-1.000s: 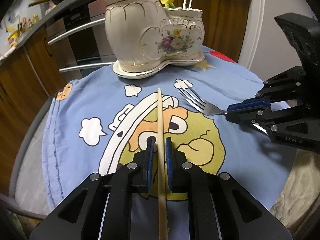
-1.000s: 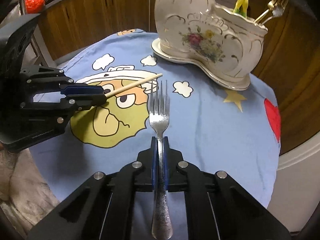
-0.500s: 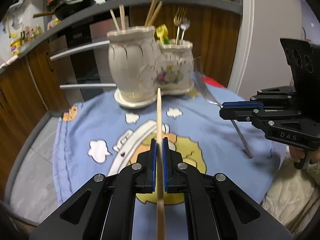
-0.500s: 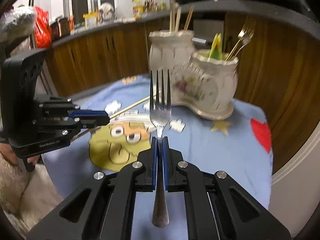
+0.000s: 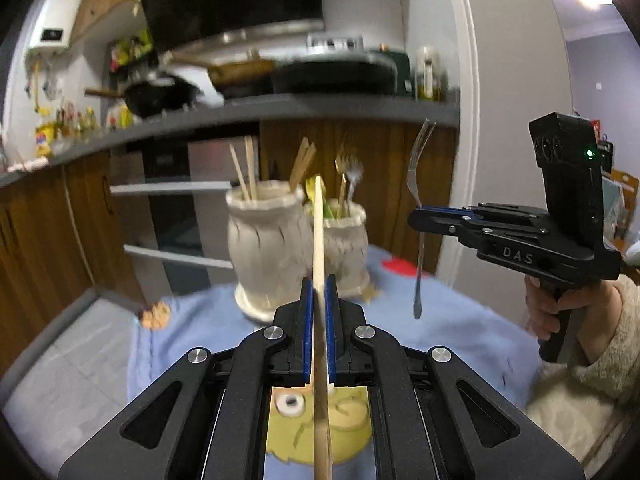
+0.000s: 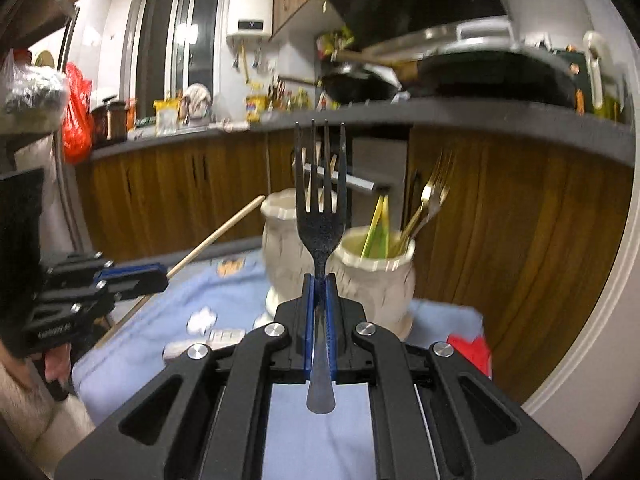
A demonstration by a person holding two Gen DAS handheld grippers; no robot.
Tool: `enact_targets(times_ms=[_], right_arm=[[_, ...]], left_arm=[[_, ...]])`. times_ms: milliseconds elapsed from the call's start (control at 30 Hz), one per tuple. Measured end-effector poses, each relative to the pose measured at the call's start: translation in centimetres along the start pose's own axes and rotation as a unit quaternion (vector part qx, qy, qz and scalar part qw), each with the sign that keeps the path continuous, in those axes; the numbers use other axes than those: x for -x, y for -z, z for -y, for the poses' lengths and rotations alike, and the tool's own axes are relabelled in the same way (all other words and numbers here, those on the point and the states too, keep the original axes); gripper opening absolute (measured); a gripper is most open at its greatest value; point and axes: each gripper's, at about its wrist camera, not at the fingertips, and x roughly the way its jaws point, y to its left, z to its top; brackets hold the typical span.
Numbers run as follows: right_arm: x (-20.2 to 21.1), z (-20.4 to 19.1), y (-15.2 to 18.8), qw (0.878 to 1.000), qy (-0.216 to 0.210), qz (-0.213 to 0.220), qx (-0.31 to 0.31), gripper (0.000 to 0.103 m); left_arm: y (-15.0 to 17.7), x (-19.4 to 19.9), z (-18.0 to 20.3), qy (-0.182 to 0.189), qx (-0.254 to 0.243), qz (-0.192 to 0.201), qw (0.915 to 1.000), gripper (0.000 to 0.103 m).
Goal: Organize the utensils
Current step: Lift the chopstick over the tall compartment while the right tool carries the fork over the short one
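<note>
My left gripper (image 5: 319, 284) is shut on a wooden chopstick (image 5: 319, 240) that stands upright above the table. My right gripper (image 6: 319, 280) is shut on a steel fork (image 6: 320, 216), tines up; in the left wrist view the fork (image 5: 418, 200) hangs from the right gripper (image 5: 416, 214) at the right. Beyond both stands the cream two-pot ceramic holder (image 5: 272, 248) (image 6: 372, 276). Its taller pot holds chopsticks, its lower pot gold forks and a yellow-green utensil. The left gripper (image 6: 162, 276) and its chopstick (image 6: 218, 236) show at the left of the right wrist view.
The holder stands on a round table under a blue cartoon cloth (image 5: 460, 332). Behind it run wooden cabinets (image 6: 500, 240) and a dark counter (image 5: 280, 106) with pans. A person's hand (image 5: 548, 308) grips the right tool's handle.
Both grippers have risen off the cloth and tipped up, lifting the chopstick and the fork clear of the table. The holder now sits lower and farther in both views.
</note>
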Motion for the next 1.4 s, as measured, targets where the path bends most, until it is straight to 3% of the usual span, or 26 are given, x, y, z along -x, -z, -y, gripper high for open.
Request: enact_targets(times_ms=[233,600,867,1133,1400], right_arm=[[0.0,1.5,-4.3,0.998,0.009,0.065,-0.025,0.005],[-2.5,4.1,-8.4,0.989,0.032,0.135,-0.061,0.005],[-5.6,5.8,-7.0,0.989,0.024,0.12,-0.079,0.005],[-7.6,6.7,-6.0,0.99,0.015,0.1,-0.101,0.005],[-8.6,6.7,-5.3,0.991,0.003,0.081,-0.11,0.005]], left_arm=[[-2.8,0.5,-1.2,-0.014,0.041,0.065,0.997,0.006],[-6.2,-2.6,-3.7,-0.04,0.069,0.106,0.9912,0.006],[-9.2,-7.0,-5.7,-0.038,0.096,0.162,0.9814,0.006],[-9.8,-11.0,-7.0,-0.035,0.13,0.181,0.9741,0.006],[-10.6,-13.6,-7.3,-0.032,0.126,0.186,0.9739,0.006]])
